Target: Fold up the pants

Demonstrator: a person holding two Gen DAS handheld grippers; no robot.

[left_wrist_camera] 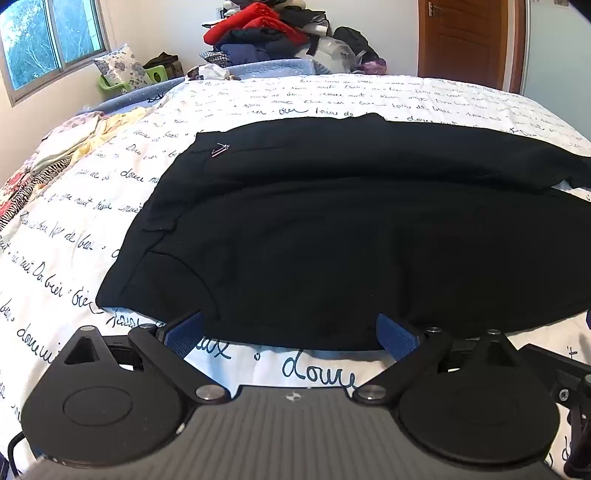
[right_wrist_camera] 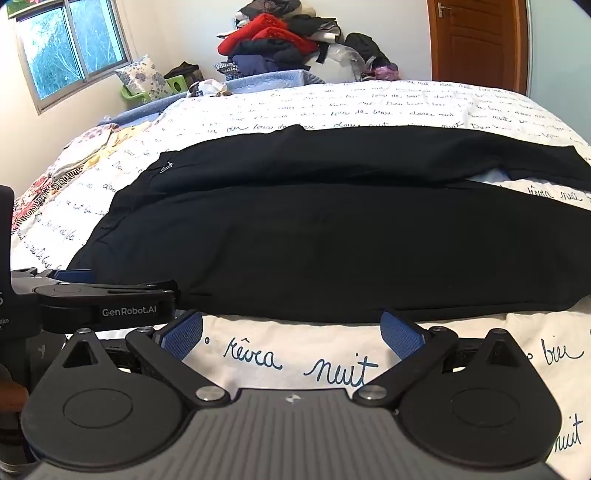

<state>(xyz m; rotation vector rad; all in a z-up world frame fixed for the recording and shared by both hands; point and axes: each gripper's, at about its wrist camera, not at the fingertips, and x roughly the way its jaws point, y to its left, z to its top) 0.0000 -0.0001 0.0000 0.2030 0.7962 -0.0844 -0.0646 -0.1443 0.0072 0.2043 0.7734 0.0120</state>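
Observation:
Black pants (left_wrist_camera: 332,229) lie flat across the white bedspread (left_wrist_camera: 258,99) with script writing, waistband to the left, legs running right. They also show in the right wrist view (right_wrist_camera: 332,236). My left gripper (left_wrist_camera: 290,332) is open and empty, its blue pads at the pants' near edge by the waist. My right gripper (right_wrist_camera: 291,332) is open and empty, just short of the near edge of the leg. The left gripper also shows in the right wrist view (right_wrist_camera: 74,291) at the left, beside the waistband.
A pile of clothes (left_wrist_camera: 273,33) sits beyond the far side of the bed. Patterned bedding (left_wrist_camera: 55,162) lies at the left. A window (left_wrist_camera: 44,40) is far left, a wooden door (left_wrist_camera: 465,40) far right, a flowered pillow (left_wrist_camera: 123,66) by the wall.

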